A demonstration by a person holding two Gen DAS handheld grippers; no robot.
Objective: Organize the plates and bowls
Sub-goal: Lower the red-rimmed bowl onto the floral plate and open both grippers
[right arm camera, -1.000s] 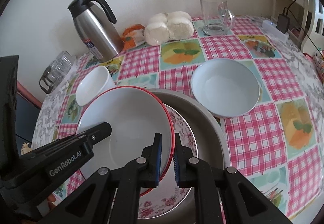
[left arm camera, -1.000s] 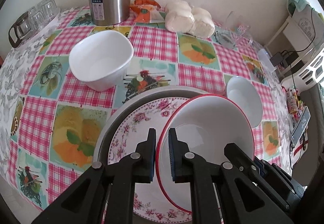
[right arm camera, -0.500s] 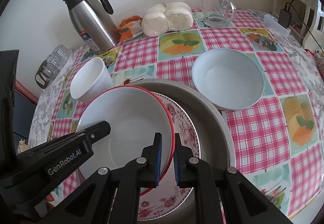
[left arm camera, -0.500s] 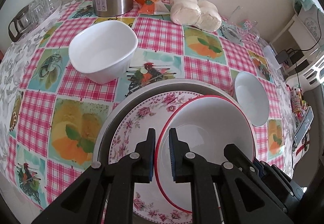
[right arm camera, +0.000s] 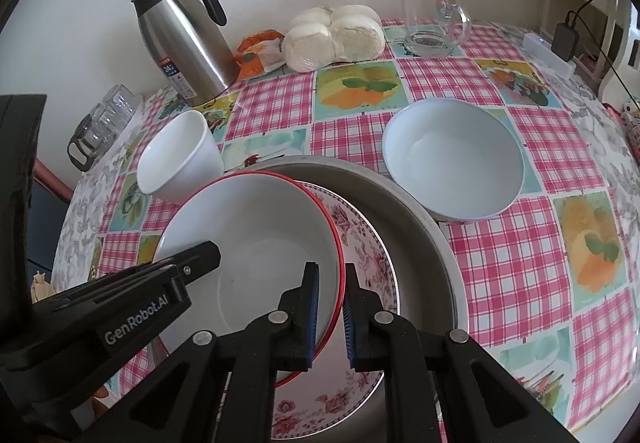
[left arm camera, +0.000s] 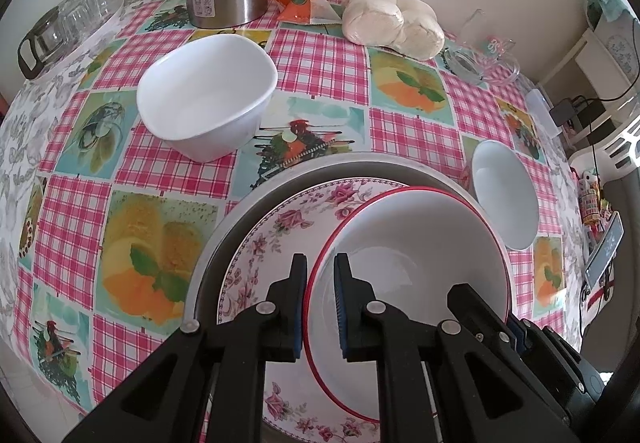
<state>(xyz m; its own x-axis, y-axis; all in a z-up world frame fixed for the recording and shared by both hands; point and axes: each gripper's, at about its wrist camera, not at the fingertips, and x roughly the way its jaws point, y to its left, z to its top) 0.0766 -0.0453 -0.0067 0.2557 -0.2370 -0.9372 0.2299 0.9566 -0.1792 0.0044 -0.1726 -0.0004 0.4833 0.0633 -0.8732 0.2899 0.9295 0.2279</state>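
Both grippers pinch the rim of the red-rimmed bowl (left arm camera: 420, 243) from opposite sides: the left gripper (left arm camera: 320, 303) on its left edge, the right gripper (right arm camera: 330, 311) on its right edge. The bowl sits tilted over the floral plate (left arm camera: 280, 227) (itself inside the grey basin (right arm camera: 420, 243)). 2 white bowls (left arm camera: 208, 95) (right arm camera: 452, 159) stand apart on the checked tablecloth (left arm camera: 320, 59).

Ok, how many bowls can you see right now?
3: red-rimmed bowl held over the floral plate, deep white bowl near the kettle, wide white bowl opposite. None seems hidden.
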